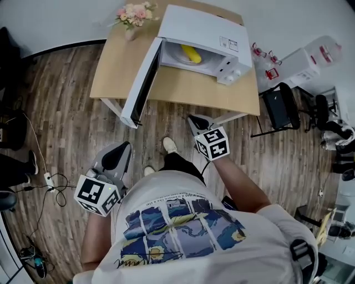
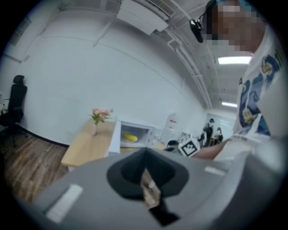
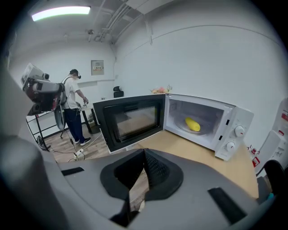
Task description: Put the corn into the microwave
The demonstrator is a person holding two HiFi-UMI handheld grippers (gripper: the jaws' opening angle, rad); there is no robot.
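Note:
The yellow corn (image 1: 190, 54) lies inside the white microwave (image 1: 205, 28) on the wooden table (image 1: 116, 61). The microwave door (image 1: 143, 83) hangs wide open to the left. My left gripper (image 1: 115, 157) is held low over the floor, well short of the table, jaws shut and empty. My right gripper (image 1: 198, 123) is nearer the table's front edge, also shut with nothing in it. The right gripper view shows its jaws (image 3: 144, 155) closed, and beyond them the door (image 3: 130, 119) and the corn (image 3: 192, 124). The left gripper (image 2: 145, 168) faces the corn (image 2: 130, 137) from farther back.
A vase of pink flowers (image 1: 135, 15) stands at the table's back left corner. A black chair (image 1: 280, 105) and white containers (image 1: 310, 55) are right of the table. Cables and a power strip (image 1: 50, 180) lie on the floor at left. Another person (image 3: 74, 105) stands far off.

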